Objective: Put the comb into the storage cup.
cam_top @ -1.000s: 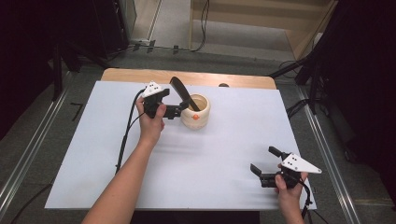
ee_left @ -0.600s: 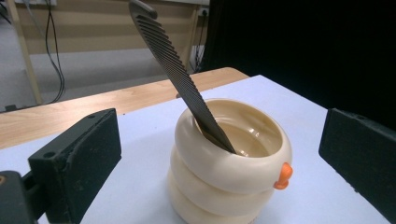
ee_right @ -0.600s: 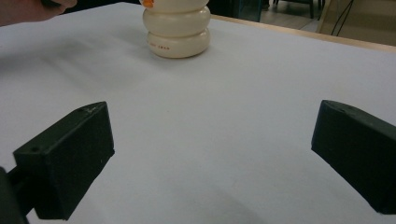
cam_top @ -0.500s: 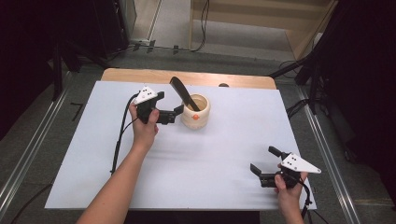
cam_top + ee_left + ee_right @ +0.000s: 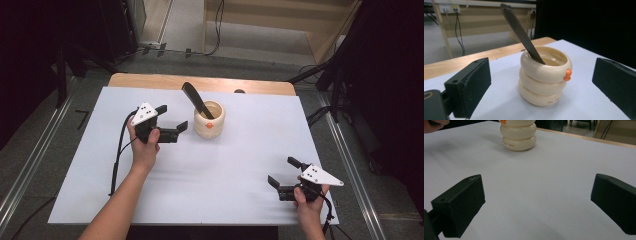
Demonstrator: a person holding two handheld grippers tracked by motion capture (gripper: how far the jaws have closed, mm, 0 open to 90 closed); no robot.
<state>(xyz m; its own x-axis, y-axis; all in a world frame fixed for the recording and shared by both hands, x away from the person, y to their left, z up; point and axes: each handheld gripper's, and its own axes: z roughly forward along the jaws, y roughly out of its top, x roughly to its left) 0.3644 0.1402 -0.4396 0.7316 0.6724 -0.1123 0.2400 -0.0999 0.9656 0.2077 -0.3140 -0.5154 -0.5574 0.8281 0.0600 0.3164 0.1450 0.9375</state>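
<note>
High view looks down from above the cream holder [image 5: 209, 120]; left gripper view sits close beside it; right gripper view's low, far off; all share it.

open table [image 5: 240, 165] between grippers, ringed cup [image 5: 209, 120] sole obstacle

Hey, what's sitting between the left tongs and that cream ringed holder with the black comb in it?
Nothing: in the high view, bare white table cover separates the open left tongs from the holder.

Even overhead light on the white table sheet [image 5: 240, 165]; surroundings fall off to near black. Shadows soft and faint. Both gripper views slightly soft, their near jaws blurred.
</note>
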